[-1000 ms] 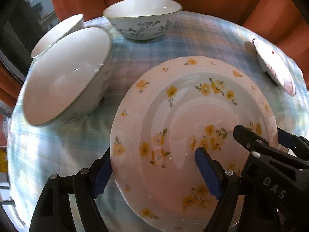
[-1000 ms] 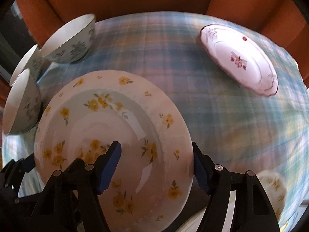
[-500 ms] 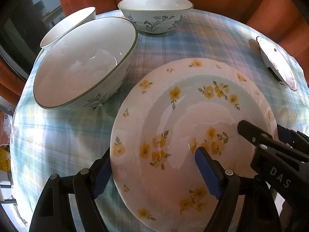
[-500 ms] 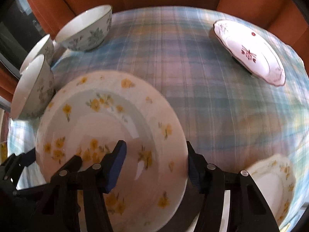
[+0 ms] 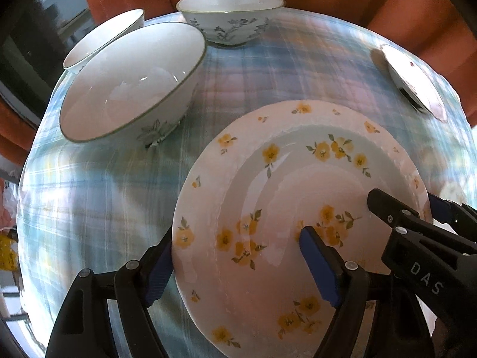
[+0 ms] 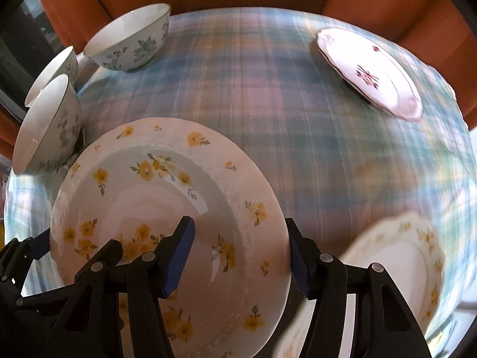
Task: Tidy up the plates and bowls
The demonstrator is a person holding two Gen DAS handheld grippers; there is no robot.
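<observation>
the round white ceramic plate with yellow flowers (image 5: 298, 197) sits between both tools, above the blue and green plaid tablecloth (image 5: 98, 208). the left gripper (image 5: 238, 265) straddles the plate's left rim: one blue pad lies at the outer edge and the other rests on the inner face, so the fingers are fairly wide and clamped on the plate. the right gripper (image 6: 241, 253) takes the opposite rim the same way, its jaws having just been closing, with the plate between them; one pad (image 6: 179, 253) is on the inner face and the other at the outer edge.

a large white bowl with a dark rim and grey leaf pattern (image 5: 131, 80) stands just beside the plate on the left. two more white floral bowls (image 5: 229, 15) stand farther back near the table edge. a white scalloped plate with red flowers (image 6: 369, 71) lies well apart at the far right. another pale plate with small yellow flowers (image 6: 396, 271) lies near the right gripper, blurred.
</observation>
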